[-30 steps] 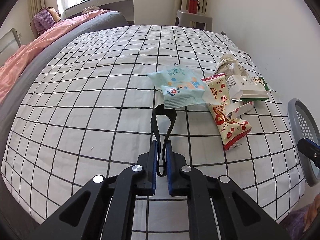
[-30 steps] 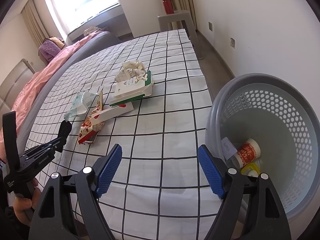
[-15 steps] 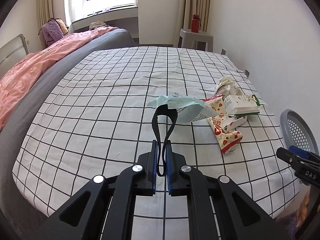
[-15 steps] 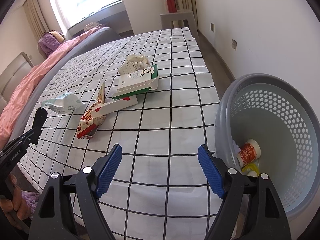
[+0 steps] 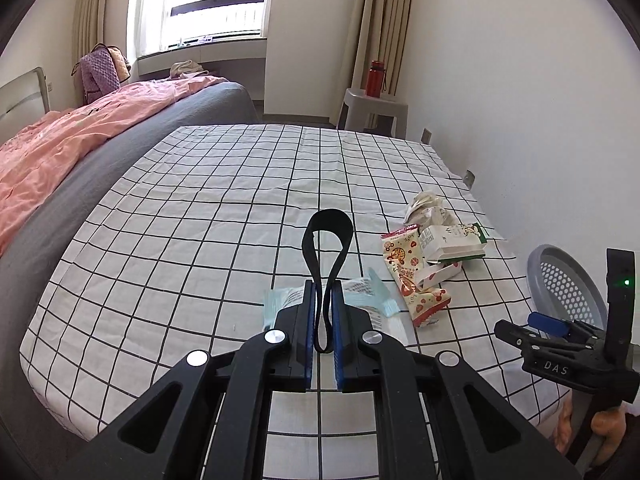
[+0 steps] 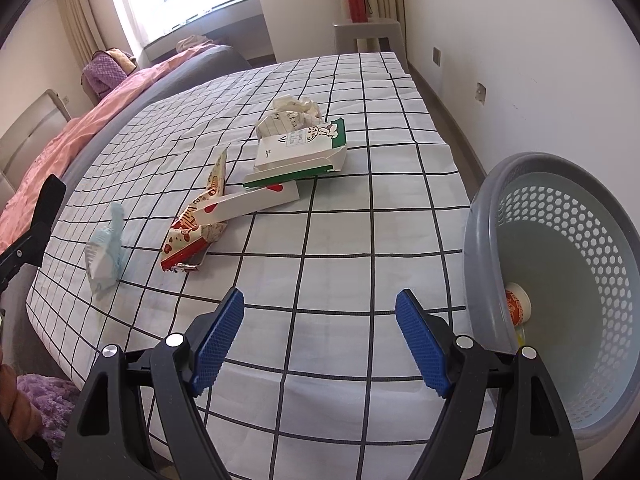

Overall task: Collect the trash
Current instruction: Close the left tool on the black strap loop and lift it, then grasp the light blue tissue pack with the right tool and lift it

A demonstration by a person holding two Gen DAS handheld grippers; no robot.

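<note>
My left gripper [image 5: 322, 286] is shut, its blue pads pinching a black strap loop [image 5: 328, 240] that stands up over the checked bedsheet [image 5: 200, 220]. A crumpled light-blue packet [image 5: 374, 294] shows on both sides under its fingers; in the right wrist view the packet [image 6: 106, 248] stands slightly apart from the left gripper [image 6: 28, 240], near the bed's edge. Contact cannot be told. My right gripper [image 6: 320, 296] is open and holds nothing, beside the grey basket [image 6: 480, 216]. A red-patterned snack packet [image 6: 196, 228], a slim white box [image 6: 260, 204], a green-white carton [image 6: 300, 148] and crumpled paper [image 6: 296, 110] lie together.
Inside the basket lies a red-and-white cup [image 6: 518, 306]. A pink quilt [image 5: 60, 148] covers the grey bed's far left. At the back a stool [image 5: 376, 108] carries a red bottle [image 5: 375, 78]. A white wall runs along the right. A person's hand [image 5: 600, 432] grips the right tool.
The left gripper rose and drew back toward the bed's near edge. The light-blue packet left its spot beside the red snack packet and came along, ending under the fingers. The right gripper drifted slightly.
</note>
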